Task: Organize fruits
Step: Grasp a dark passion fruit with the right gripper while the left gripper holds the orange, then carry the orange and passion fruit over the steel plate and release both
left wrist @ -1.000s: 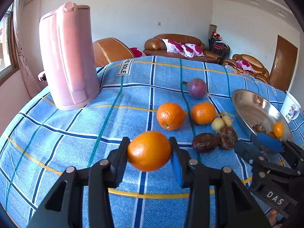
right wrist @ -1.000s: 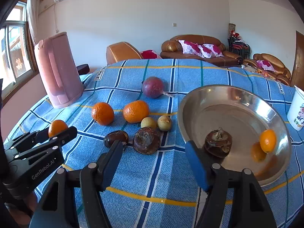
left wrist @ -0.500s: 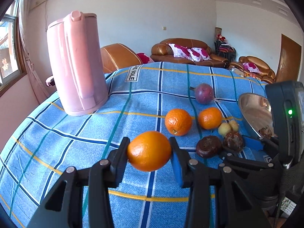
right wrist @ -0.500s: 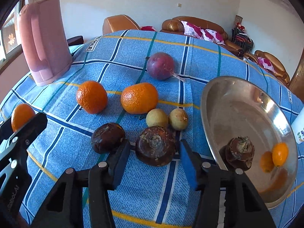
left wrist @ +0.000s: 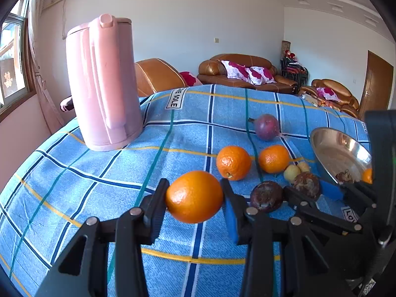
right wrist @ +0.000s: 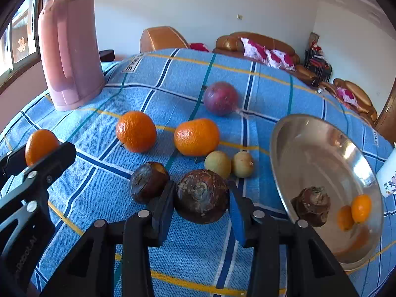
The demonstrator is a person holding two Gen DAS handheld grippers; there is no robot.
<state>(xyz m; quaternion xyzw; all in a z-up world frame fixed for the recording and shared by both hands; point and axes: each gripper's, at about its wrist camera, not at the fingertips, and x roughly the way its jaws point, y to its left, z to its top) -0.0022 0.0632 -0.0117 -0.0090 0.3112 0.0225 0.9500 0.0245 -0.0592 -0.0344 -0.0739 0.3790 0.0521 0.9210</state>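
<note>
Left wrist view: left gripper clamped on an orange, both pads pressed to its sides, fruit held clear above the cloth. Right wrist view: right gripper with fingers set either side of a dark brown fruit that sits on the cloth; pads look to be touching its sides, jaws about as wide as the fruit.

A second dark fruit lies just left of it, against the left finger. Behind: two small yellow-green fruits side by side, two loose oranges, one purple fruit farther back. Metal bowl to the right, tilted in view, holds one brown fruit and one small orange fruit with its reflection.

Writing: cloth label reads "E SOLE", partly cut off. Lettering on the other gripper's body in the right wrist view is upside down, not legible.

Surface: blue checked cloth with yellow, green and dark blue lines. Pink kettle stands upright at far left. Room: brown leather sofas with flowered cushions, white walls, window at left, wooden door at right.
</note>
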